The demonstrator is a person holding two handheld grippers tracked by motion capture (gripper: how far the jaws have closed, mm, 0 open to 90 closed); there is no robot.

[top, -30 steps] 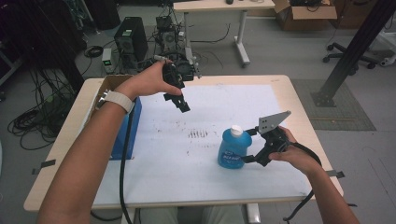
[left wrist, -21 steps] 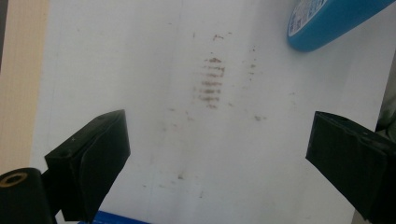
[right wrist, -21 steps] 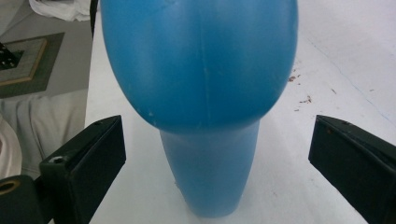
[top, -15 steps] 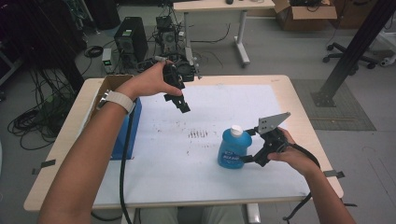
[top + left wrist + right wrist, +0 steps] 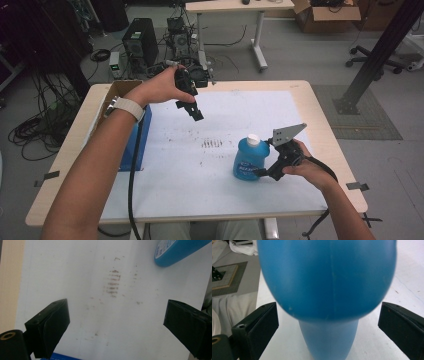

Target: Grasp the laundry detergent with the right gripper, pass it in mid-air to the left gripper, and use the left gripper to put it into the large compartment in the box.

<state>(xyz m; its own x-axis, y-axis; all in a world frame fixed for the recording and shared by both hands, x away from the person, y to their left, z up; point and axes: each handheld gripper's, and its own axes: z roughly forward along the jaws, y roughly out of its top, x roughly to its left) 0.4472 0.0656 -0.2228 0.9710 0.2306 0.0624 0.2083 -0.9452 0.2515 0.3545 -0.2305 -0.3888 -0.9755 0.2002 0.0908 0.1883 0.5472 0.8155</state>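
Note:
A blue plastic bottle with a white cap stands upright on the white sheet, right of centre. My right gripper is level with its lower body from the right. In the right gripper view the bottle bulges close between the wide-apart jaws of this open gripper, which are not pressed on it. My left gripper hangs above the far middle of the sheet, tilted down, open and holding nothing. The left gripper view catches the bottle's side at top right.
Brown smudges mark the sheet between the grippers, smudges also lying under the left jaws. A blue flat object and an open cardboard box sit at the table's left side. Cables and computer gear lie on the floor beyond.

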